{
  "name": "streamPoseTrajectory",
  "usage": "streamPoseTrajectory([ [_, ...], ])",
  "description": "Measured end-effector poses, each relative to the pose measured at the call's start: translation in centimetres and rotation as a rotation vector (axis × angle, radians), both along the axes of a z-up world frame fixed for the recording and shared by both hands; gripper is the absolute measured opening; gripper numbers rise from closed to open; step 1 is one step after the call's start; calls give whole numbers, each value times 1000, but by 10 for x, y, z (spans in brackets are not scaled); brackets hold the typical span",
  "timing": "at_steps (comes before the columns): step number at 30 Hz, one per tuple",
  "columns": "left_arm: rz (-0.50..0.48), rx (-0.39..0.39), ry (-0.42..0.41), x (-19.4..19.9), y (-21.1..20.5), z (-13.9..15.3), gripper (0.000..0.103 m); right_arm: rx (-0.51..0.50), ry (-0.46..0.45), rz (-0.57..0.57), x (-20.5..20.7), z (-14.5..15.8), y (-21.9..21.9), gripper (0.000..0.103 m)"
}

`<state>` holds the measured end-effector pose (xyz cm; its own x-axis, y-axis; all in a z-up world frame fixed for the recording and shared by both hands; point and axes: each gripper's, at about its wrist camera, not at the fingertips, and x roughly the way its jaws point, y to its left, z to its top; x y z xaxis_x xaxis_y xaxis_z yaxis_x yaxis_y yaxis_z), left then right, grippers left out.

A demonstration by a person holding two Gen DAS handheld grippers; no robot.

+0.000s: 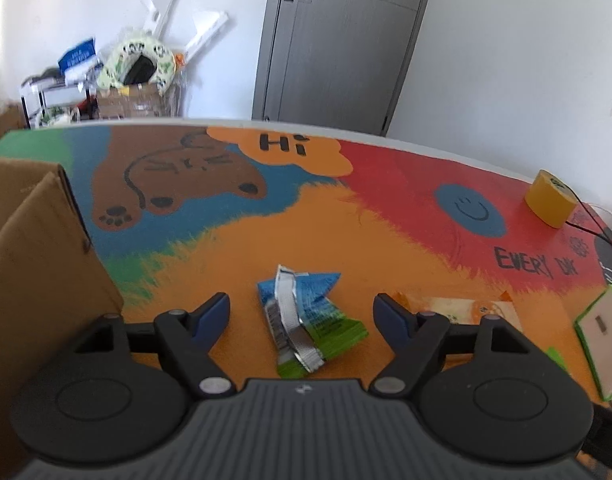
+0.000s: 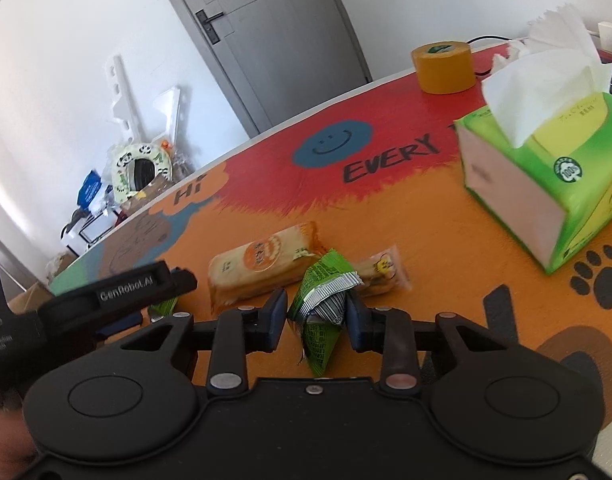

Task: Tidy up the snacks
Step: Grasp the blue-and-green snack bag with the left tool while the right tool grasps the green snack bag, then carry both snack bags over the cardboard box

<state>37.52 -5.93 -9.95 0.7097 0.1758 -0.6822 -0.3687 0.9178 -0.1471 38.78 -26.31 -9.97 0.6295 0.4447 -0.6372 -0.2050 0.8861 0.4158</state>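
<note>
The sorting looks barely begun, judging by how much is loose on the painted table (image 1: 385,220). In the left wrist view the left gripper (image 1: 302,312) stands wide open around a blue-and-green snack packet (image 1: 309,316) lying flat on the orange patch, and neither pad touches it. A cardboard box (image 1: 38,248) stands just beside it at the left edge, probably where the snacks are meant to go, though its inside is hidden, so what has been put away cannot be told. In the right wrist view the right gripper (image 2: 315,316) is nearly closed around a green triangular packet (image 2: 325,304); the right pad appears to touch the foil seam, while a narrow gap seems to show at the left pad, so the grasp looks not quite made. Behind it lie 2 more items, a long orange biscuit pack (image 2: 262,268) and a small clear-wrapped cake (image 2: 381,272). At least 4 snacks are visibly left to place. A tissue box (image 2: 545,184) and a tape roll (image 2: 443,66) sit well apart.
</note>
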Motion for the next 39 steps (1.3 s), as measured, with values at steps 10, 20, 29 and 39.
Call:
streamPoseTrajectory([
  [10, -27, 3, -32, -9, 1, 0, 38, 34, 24, 0, -4, -4, 0, 32],
  [20, -86, -41, -35, -43, -3, 4, 37, 48, 17, -16, -30, -5, -2, 32],
  [29, -128, -72, -62, -87, -7, 18, 37, 71, -16, -23, -64, 5, 1, 32],
  [39, -154, -77, -142, -135, -8, 45, 36, 90, -71, -12, -101, 24, 7, 32],
])
